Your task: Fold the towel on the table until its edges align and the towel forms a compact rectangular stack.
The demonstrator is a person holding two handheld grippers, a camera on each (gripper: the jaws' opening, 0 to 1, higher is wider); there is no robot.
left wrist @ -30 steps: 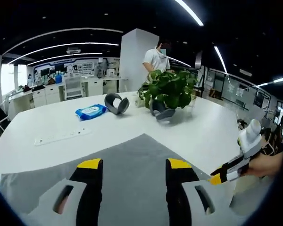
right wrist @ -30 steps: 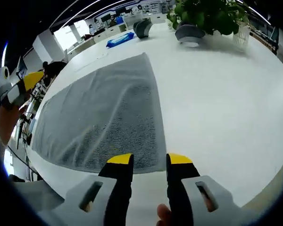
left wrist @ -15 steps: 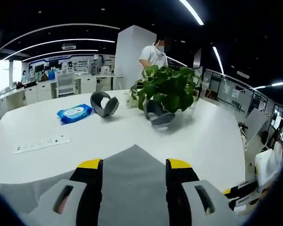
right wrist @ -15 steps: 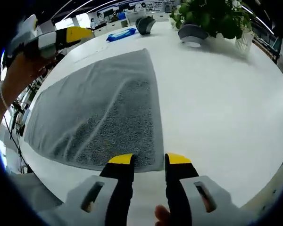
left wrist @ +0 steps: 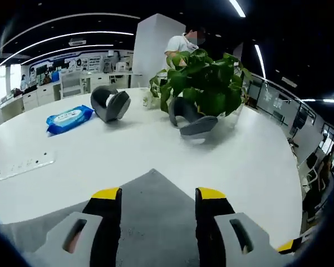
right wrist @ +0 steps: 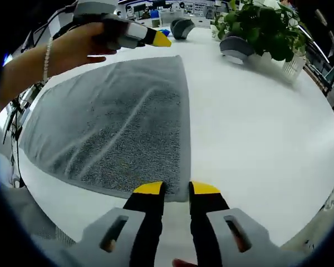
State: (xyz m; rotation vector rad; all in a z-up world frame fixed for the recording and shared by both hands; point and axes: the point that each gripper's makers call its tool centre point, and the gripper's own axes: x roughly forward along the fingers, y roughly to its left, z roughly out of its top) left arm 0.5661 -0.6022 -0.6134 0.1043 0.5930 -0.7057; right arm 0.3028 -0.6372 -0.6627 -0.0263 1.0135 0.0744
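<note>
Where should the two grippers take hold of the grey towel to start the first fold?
Probably at two corners of one edge. The towel lies flat and spread on the white table, so only its edges give the fingers something to pinch. The right gripper already sits at the near corner; the left gripper hovers over the far corner. Slide one finger under from outside each.

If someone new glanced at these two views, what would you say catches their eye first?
The grey towel spread flat over the white table dominates the right gripper view, with the right gripper at its near edge. The left gripper, held in a hand, hovers above the towel's far corner. Beyond that corner, in the left gripper view, a leafy green plant stands out, with a blue wipes pack to its left.
</note>
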